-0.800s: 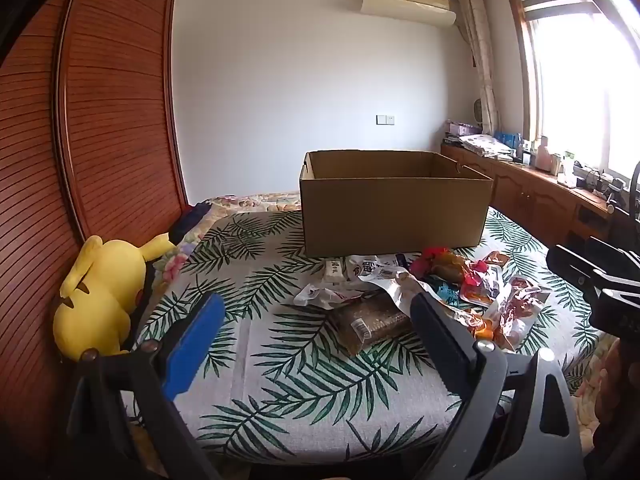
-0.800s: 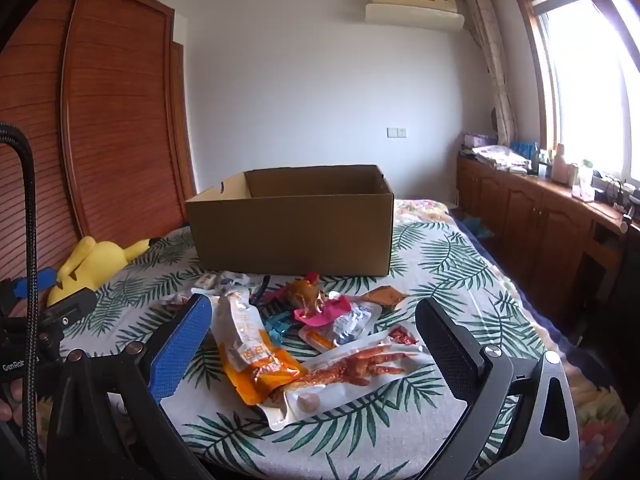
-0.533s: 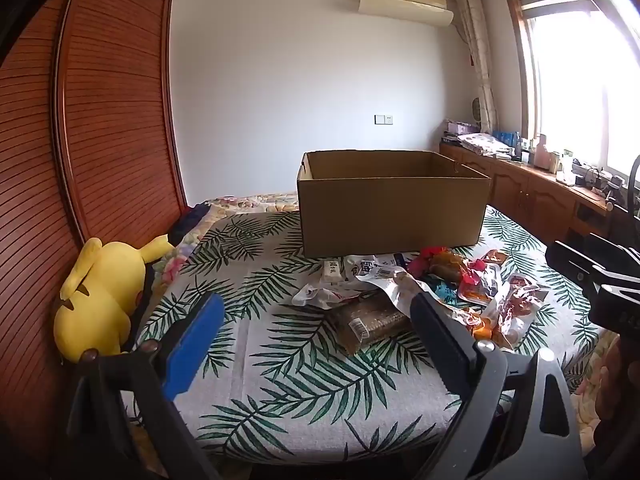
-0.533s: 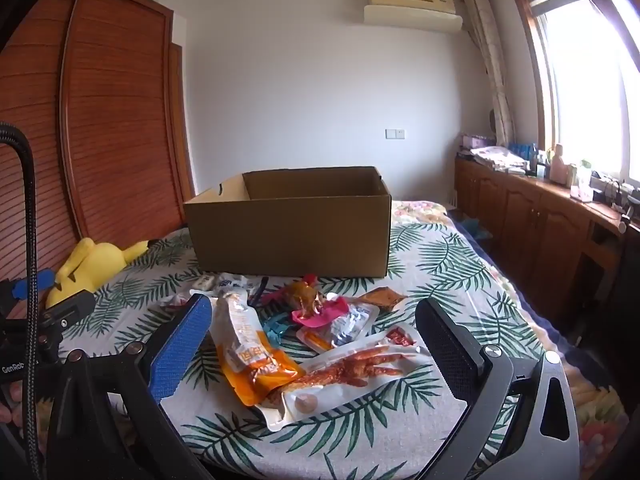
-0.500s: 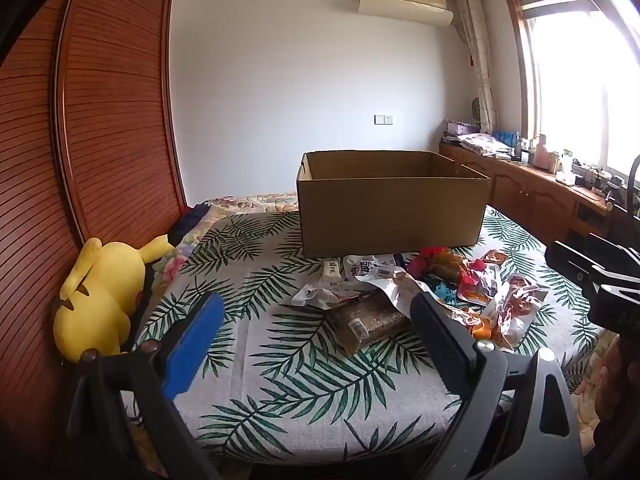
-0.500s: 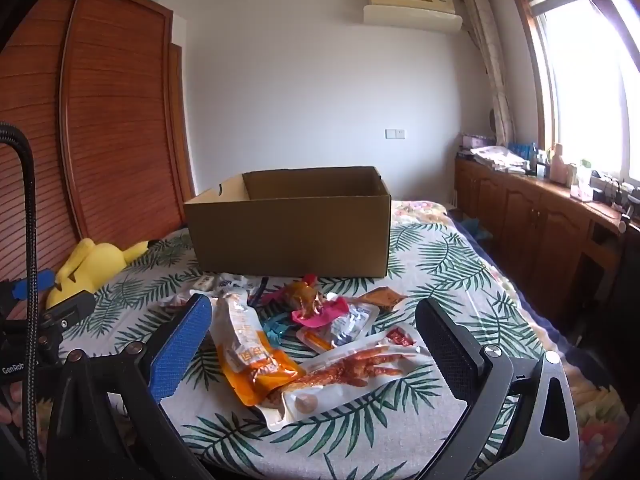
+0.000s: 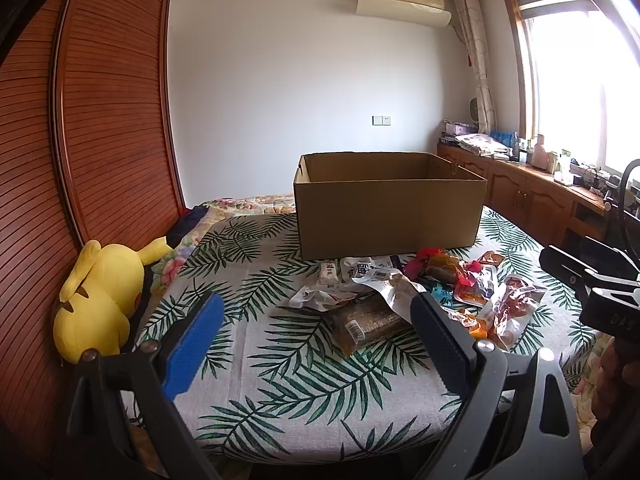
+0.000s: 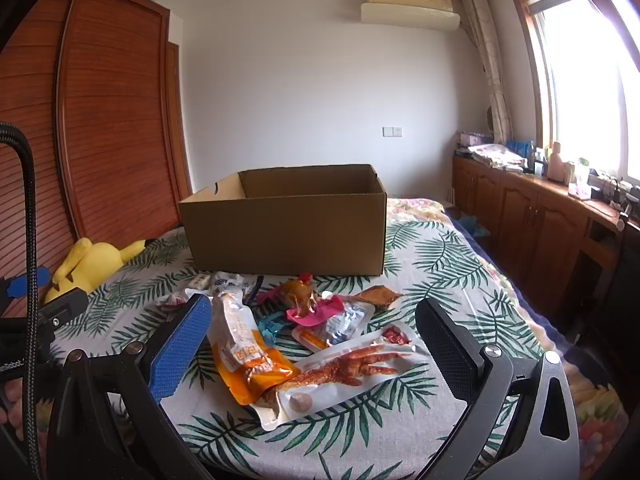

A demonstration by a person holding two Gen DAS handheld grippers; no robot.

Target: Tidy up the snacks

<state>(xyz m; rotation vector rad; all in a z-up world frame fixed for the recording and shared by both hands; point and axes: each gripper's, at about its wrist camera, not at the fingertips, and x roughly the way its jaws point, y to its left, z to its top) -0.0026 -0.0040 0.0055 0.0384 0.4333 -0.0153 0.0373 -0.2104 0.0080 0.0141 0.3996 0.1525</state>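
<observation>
**Both grippers poised over a heap of snack packets, nothing yet picked up**

Almost nothing has moved since the earlier frames: both views have only drifted slightly, and the snacks lie as they did.

The left hand-held gripper (image 7: pixel 316 340) hovers above the near edge of a bed covered in a white spread printed with green palm leaves (image 7: pixel 280 364). Its jaws stand wide apart and hold nothing. The right hand-held gripper (image 8: pixel 316 348) is likewise wide open and empty.

The snacks lie in a loose, overlapping pile on the bed, just in front of an open brown cardboard box (image 8: pixel 288 224). Nearest the right gripper are a clear vacuum pouch holding a reddish chicken foot (image 8: pixel 344 376) and an orange and white foil pouch (image 8: pixel 244 348) overlapping it. Nearest the left is a dark brown block in clear wrap (image 7: pixel 368 326). A yellow plush toy (image 7: pixel 100 296) lies at the bed's left edge.

The risks, as a judgement: the packets are flat and slick, so the jaws may slide off or pinch two at once. The soft bed gives, so a downward press could snag the spread. The two grippers are close and could collide.
</observation>
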